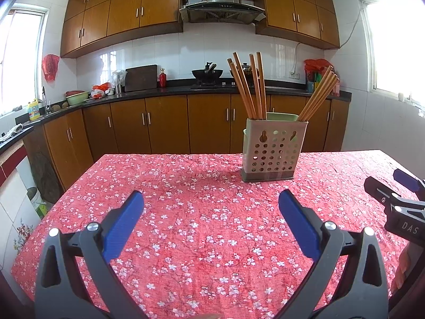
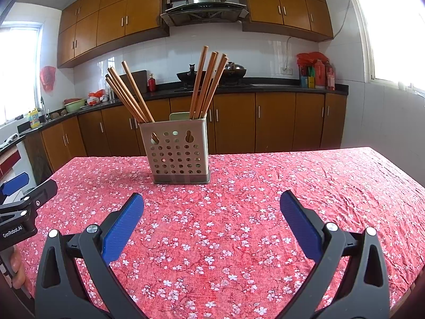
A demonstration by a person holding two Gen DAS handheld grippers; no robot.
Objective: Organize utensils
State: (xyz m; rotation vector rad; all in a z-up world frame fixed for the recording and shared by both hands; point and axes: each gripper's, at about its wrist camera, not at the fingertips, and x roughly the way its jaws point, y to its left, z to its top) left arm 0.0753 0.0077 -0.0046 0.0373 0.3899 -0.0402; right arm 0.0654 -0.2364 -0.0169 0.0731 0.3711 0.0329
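A beige perforated utensil holder [image 1: 273, 151] stands upright on the red floral tablecloth [image 1: 186, 226]. It also shows in the right wrist view [image 2: 178, 154]. Several wooden chopsticks [image 1: 249, 87] lean in its left compartment and several more [image 1: 317, 98] in its right. In the right wrist view the two bundles show left [image 2: 130, 95] and right [image 2: 208, 85]. My left gripper [image 1: 211, 202] is open and empty, hovering over the cloth short of the holder. My right gripper [image 2: 211, 203] is open and empty too, to the right of the left one.
The table edge drops off at left [image 1: 53, 207] and at right [image 2: 414, 186]. Behind the table run brown kitchen cabinets [image 1: 164, 125] under a dark counter with a wok [image 1: 207, 74]. The right gripper's body shows at the left view's right edge [image 1: 398, 204].
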